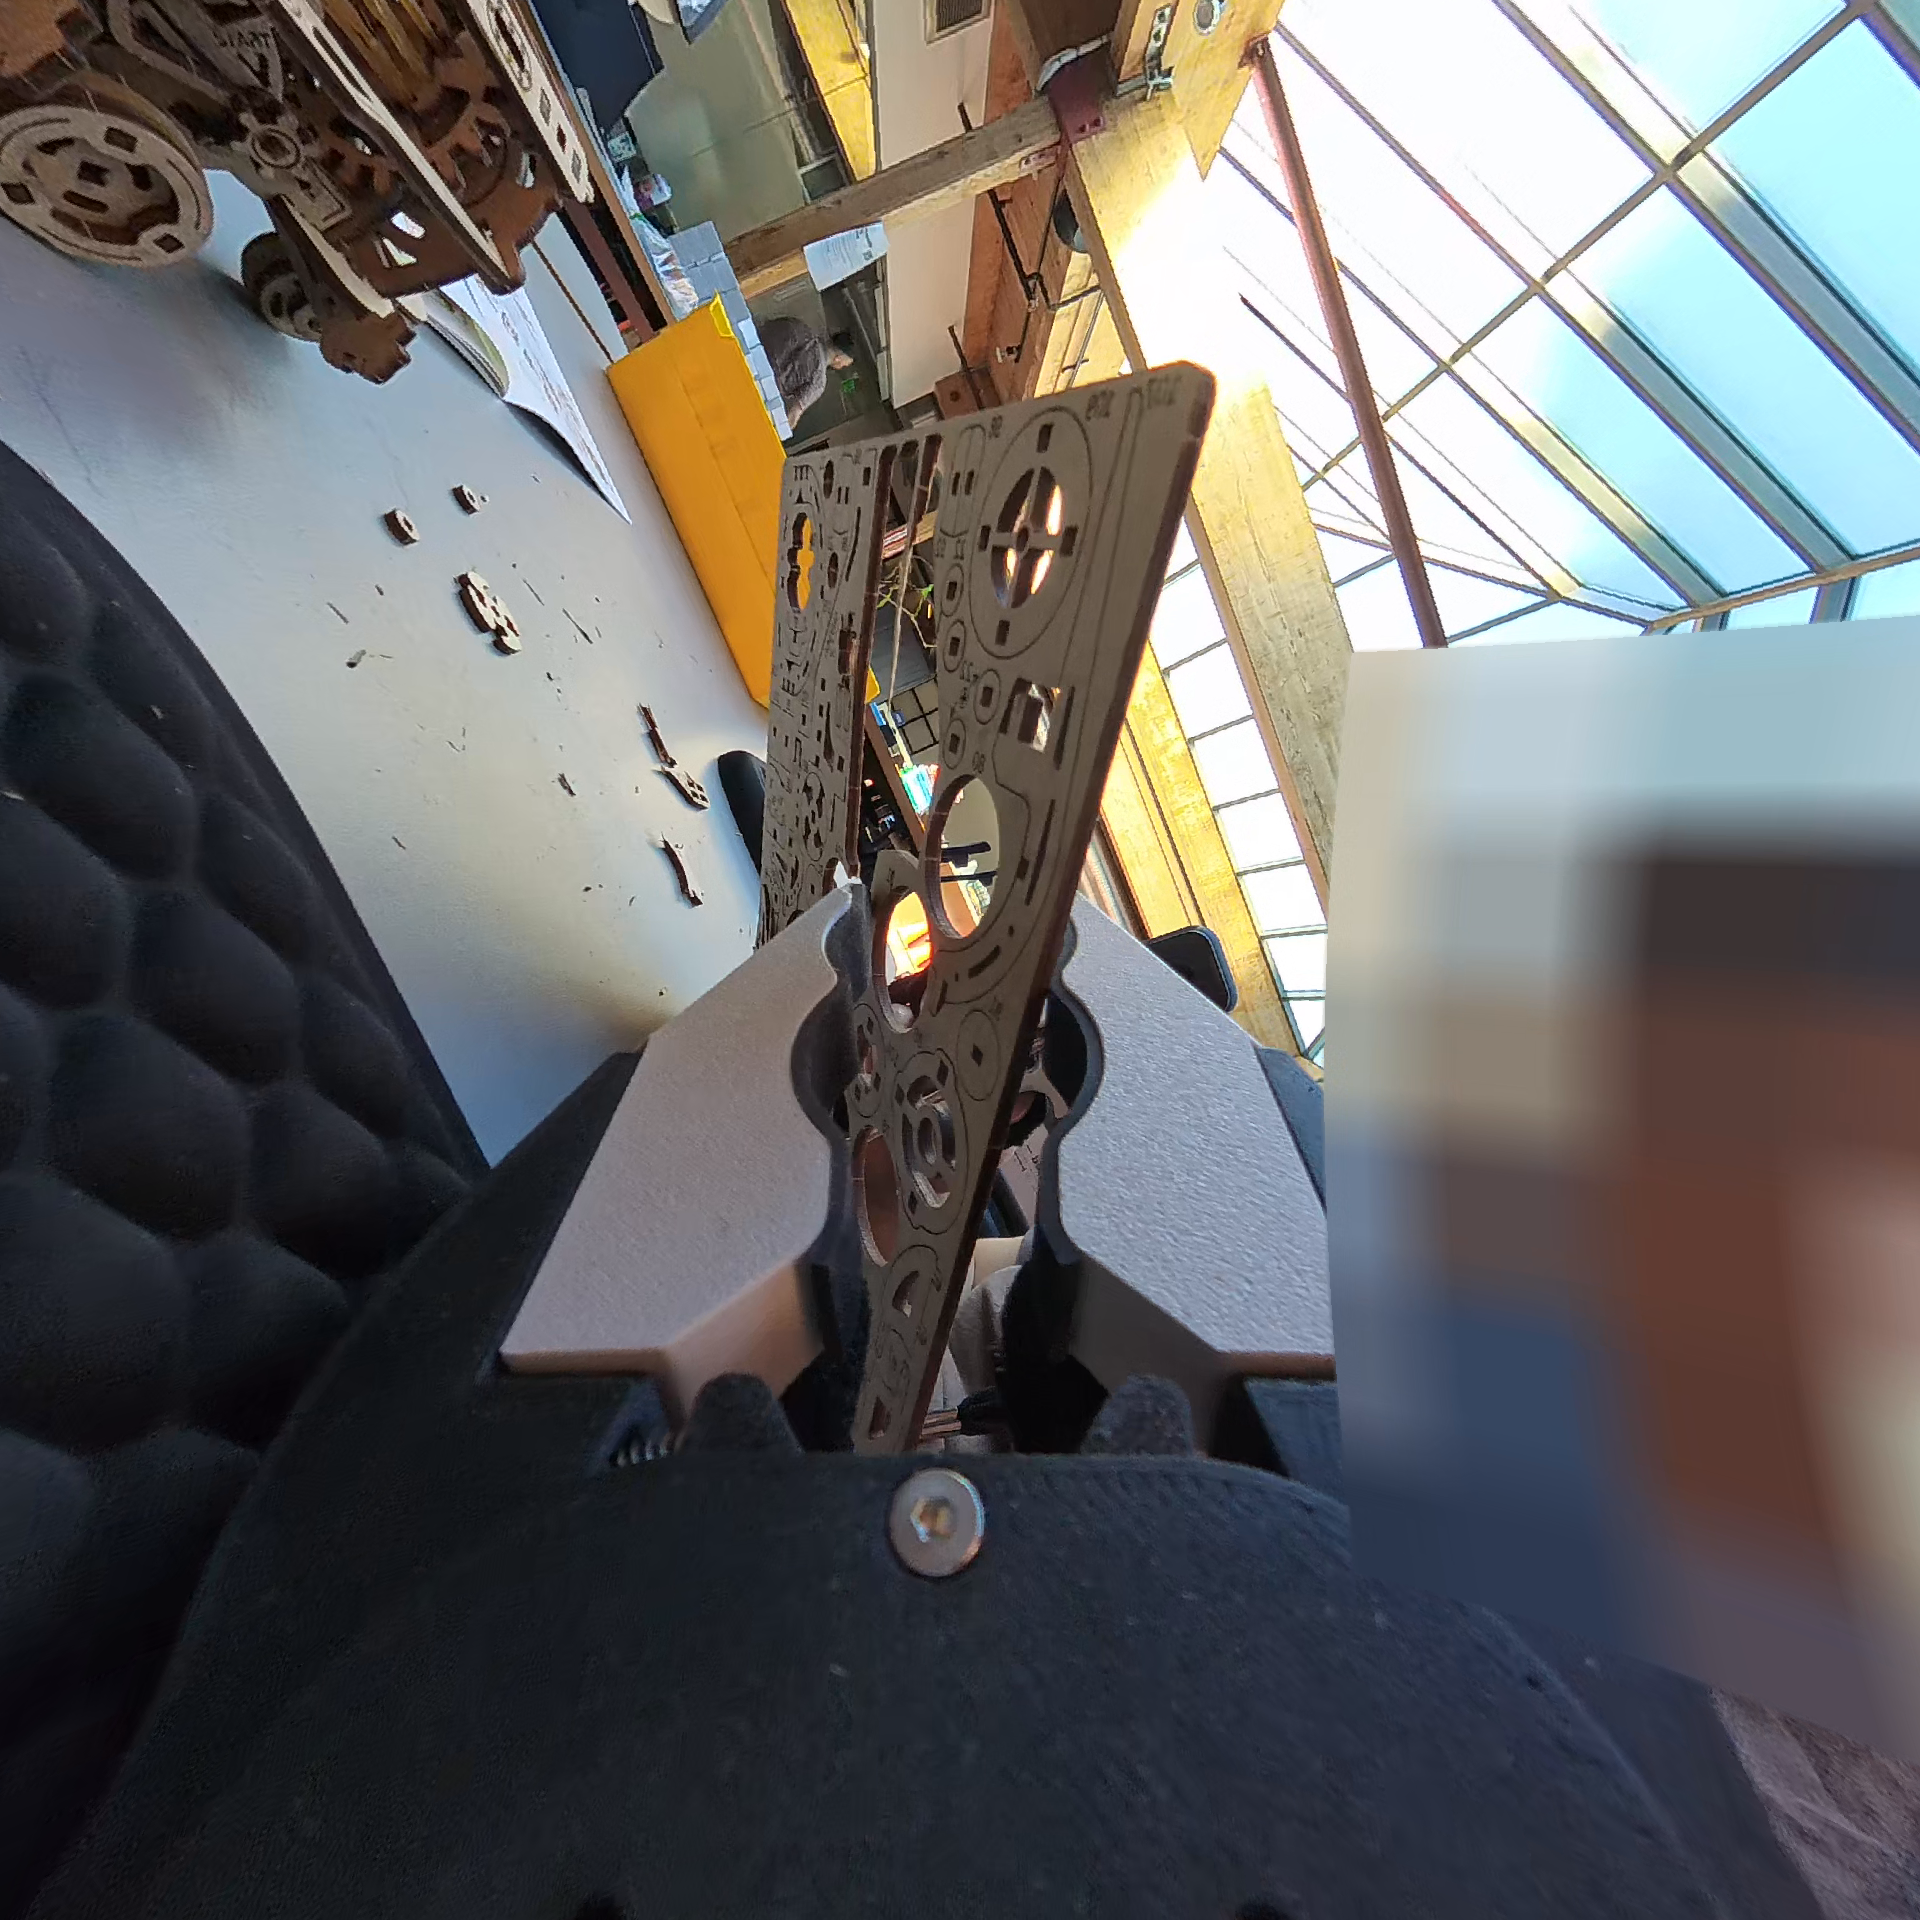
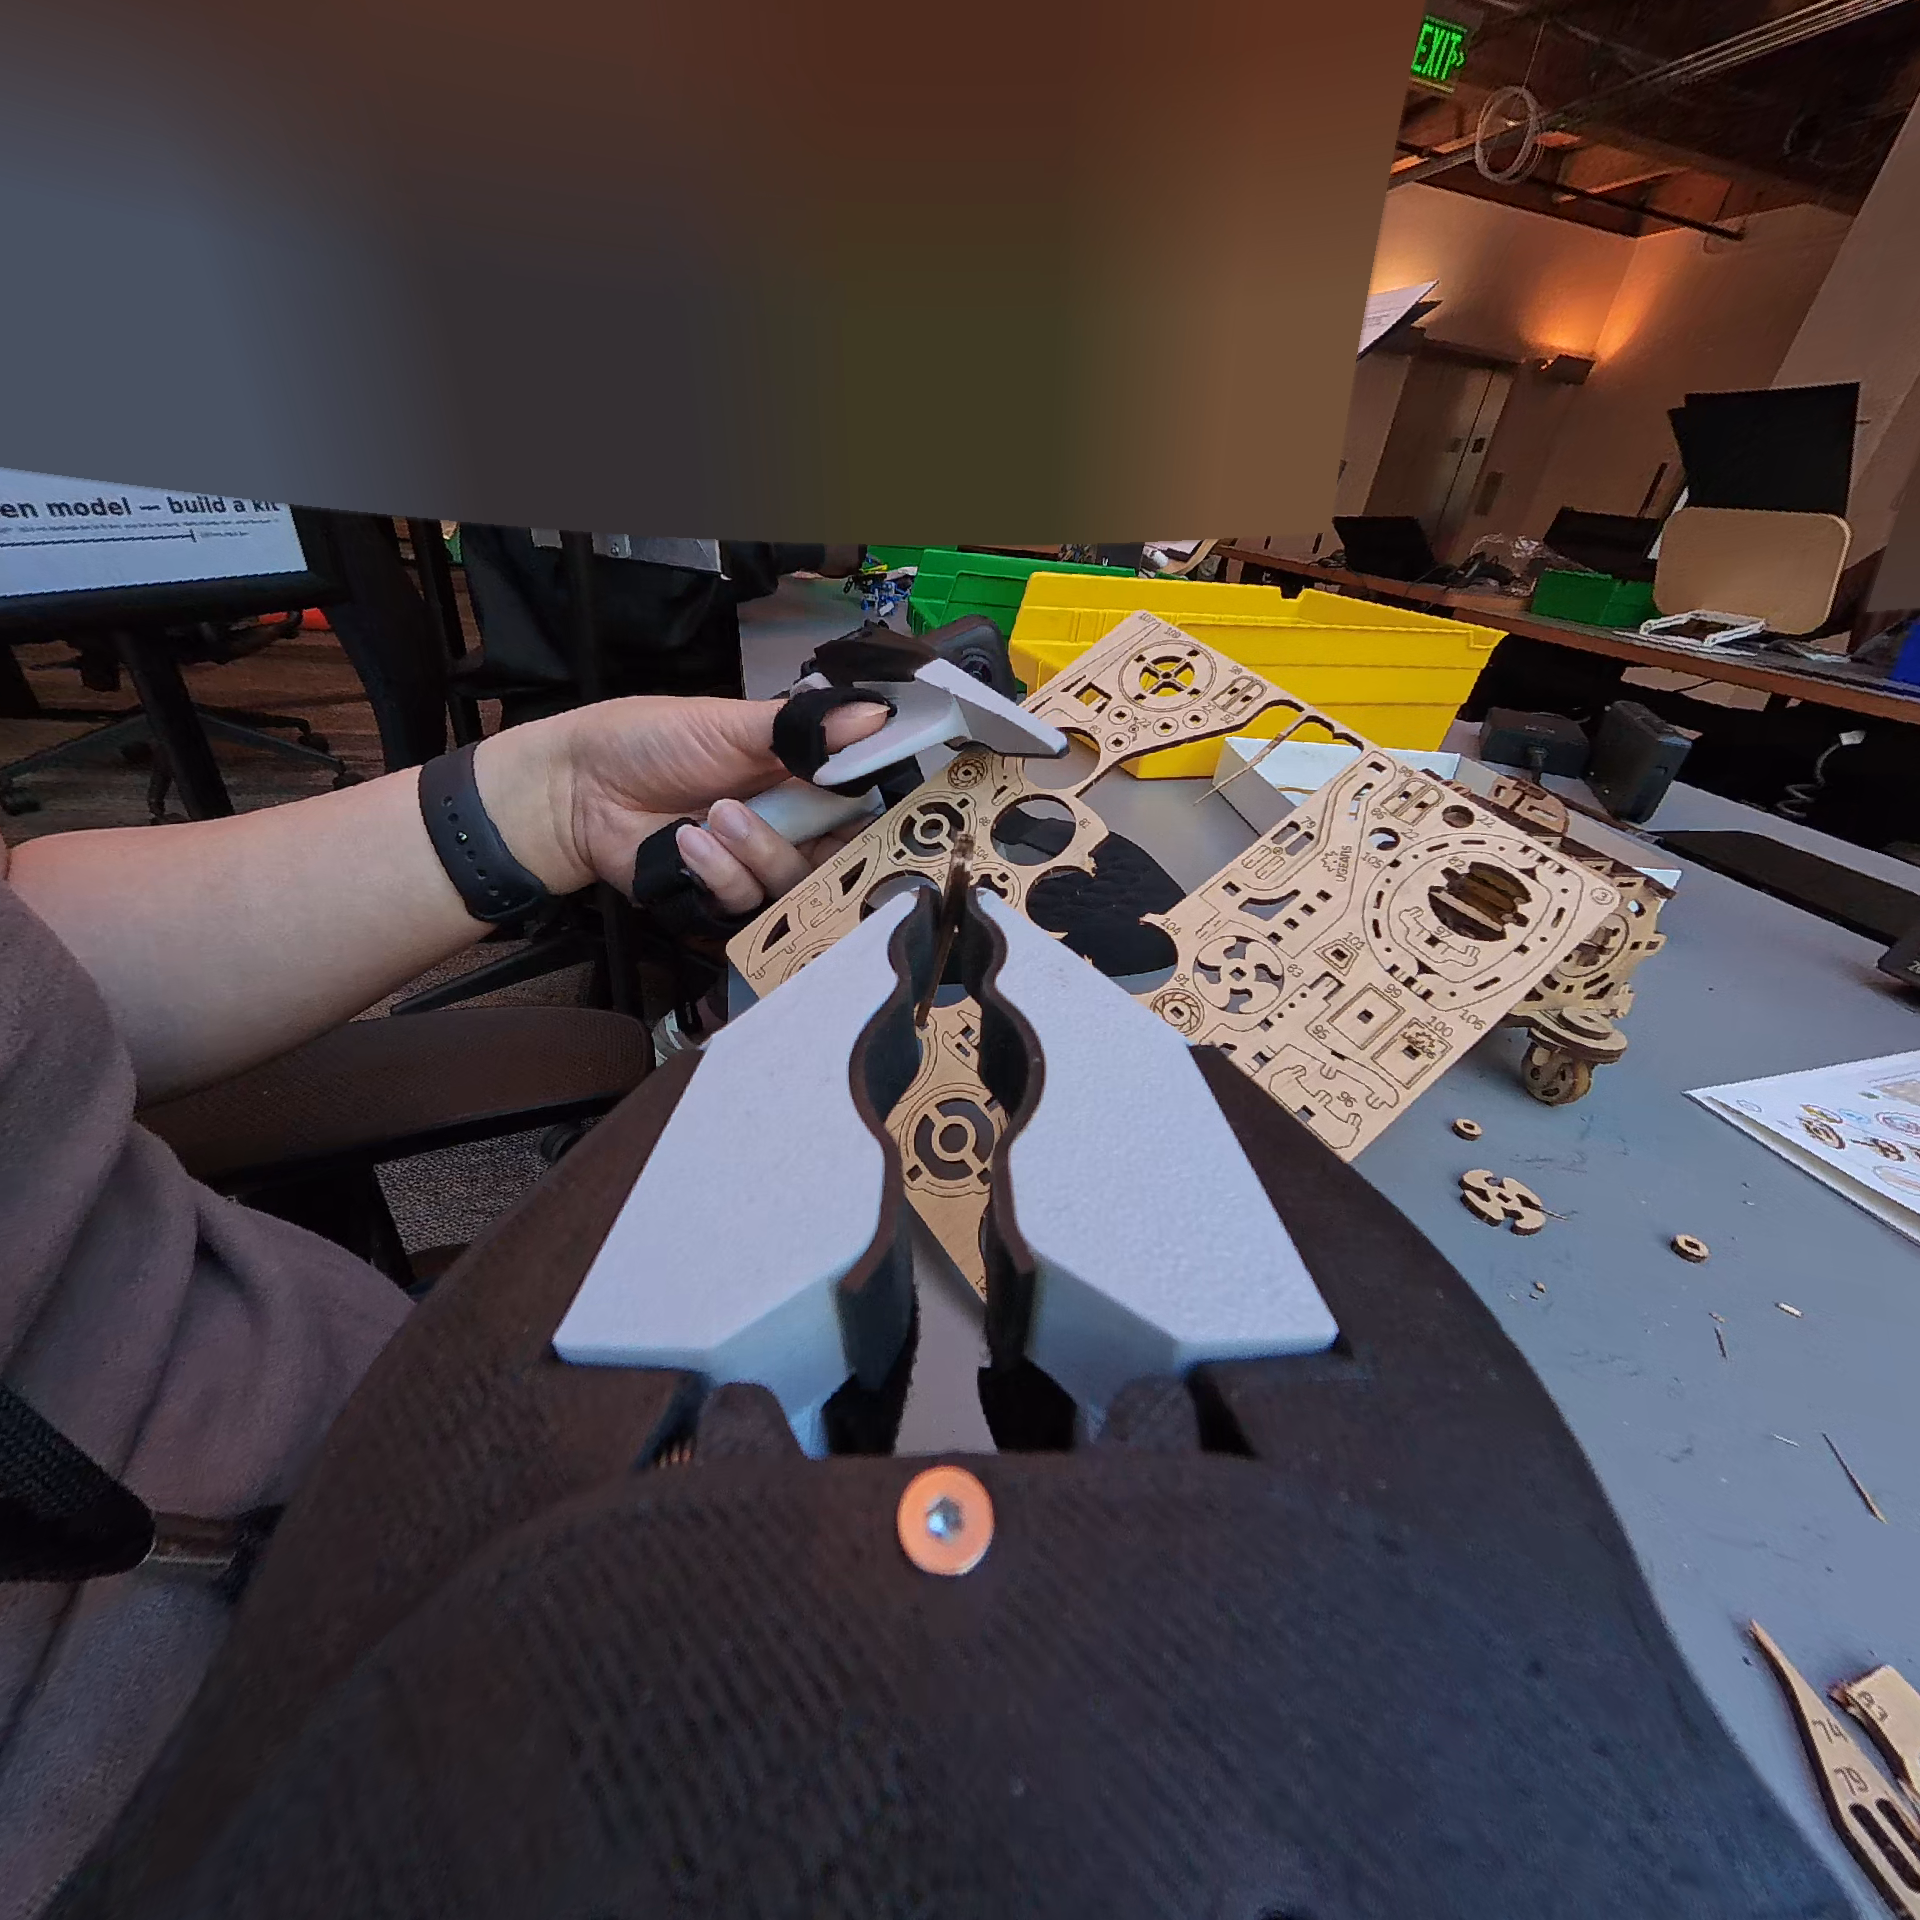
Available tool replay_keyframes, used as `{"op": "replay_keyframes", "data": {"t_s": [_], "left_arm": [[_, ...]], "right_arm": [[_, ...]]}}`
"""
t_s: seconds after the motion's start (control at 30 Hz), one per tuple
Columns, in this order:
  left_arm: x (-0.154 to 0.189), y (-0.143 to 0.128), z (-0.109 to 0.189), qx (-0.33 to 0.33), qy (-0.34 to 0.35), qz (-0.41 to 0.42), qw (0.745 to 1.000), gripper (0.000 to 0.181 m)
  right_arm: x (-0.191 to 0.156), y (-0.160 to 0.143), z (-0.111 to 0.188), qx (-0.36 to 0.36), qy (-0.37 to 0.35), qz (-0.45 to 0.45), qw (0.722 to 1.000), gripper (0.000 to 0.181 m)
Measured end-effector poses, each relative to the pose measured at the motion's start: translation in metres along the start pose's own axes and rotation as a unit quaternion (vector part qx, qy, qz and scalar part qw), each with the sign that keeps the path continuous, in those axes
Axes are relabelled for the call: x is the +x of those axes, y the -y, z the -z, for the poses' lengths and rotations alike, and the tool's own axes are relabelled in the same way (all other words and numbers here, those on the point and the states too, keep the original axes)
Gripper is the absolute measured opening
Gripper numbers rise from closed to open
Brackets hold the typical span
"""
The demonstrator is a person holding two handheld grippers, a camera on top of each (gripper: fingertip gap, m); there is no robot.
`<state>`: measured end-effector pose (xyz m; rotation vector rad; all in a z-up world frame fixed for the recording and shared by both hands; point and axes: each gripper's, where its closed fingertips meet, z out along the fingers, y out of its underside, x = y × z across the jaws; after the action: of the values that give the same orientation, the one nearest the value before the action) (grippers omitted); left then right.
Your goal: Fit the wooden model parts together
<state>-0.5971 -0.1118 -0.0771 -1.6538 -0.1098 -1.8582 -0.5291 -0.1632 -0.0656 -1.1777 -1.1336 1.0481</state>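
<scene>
Flat grey tabletop (image 2: 1714, 1382) carries a partly built brown wooden wheeled model (image 2: 1579, 997), a yellow plastic bin (image 2: 1299, 655) and a printed paper instruction sheet (image 2: 1849, 1132). Small loose laser-cut wooden discs and gear pieces (image 2: 1501, 1200) and thin wood splinters (image 2: 1855, 1477) lie scattered on it.

**Two wrist cams, one tipped way up**

Left wrist cam sits right behind its own fingers (image 1: 790, 1049), rolled sideways and tilted toward the skylight (image 1: 1558, 312) at 1 o'clock, table (image 1: 312, 520) at 9. Right wrist cam faces level across the table (image 2: 1714, 1195). Both share the wooden sheet (image 1: 997, 727) (image 2: 1060, 748), close up, and the yellow bin (image 1: 707, 468) (image 2: 1247, 644) farther off.
</scene>
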Motion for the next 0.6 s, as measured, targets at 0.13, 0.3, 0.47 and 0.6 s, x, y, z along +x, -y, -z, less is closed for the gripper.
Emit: {"op": "replay_keyframes", "data": {"t_s": [0.13, 0.3, 0.47, 0.6], "left_arm": [[-0.0011, -0.0001, -0.0003, 0.0, 0.004, -0.001, 1.0, 0.028], [-0.0028, -0.0001, -0.0007, -0.001, 0.01, -0.003, 1.0, 0.025], [-0.0044, -0.0004, -0.001, -0.002, 0.016, -0.004, 1.0, 0.022], [-0.0053, -0.0003, -0.0012, -0.001, 0.019, -0.006, 1.0, 0.02]], "right_arm": [[-0.0003, -0.0001, -0.0001, -0.001, 0.0, 0.0, 1.0, 0.001], [-0.0004, -0.0003, -0.0002, -0.001, 0.0, 0.001, 1.0, 0.002], [0.0007, 0.0002, 0.0003, 0.002, -0.002, 0.0, 1.0, 0.001], [0.0012, 0.0003, 0.0005, 0.002, -0.003, -0.001, 1.0, 0.0]]}}
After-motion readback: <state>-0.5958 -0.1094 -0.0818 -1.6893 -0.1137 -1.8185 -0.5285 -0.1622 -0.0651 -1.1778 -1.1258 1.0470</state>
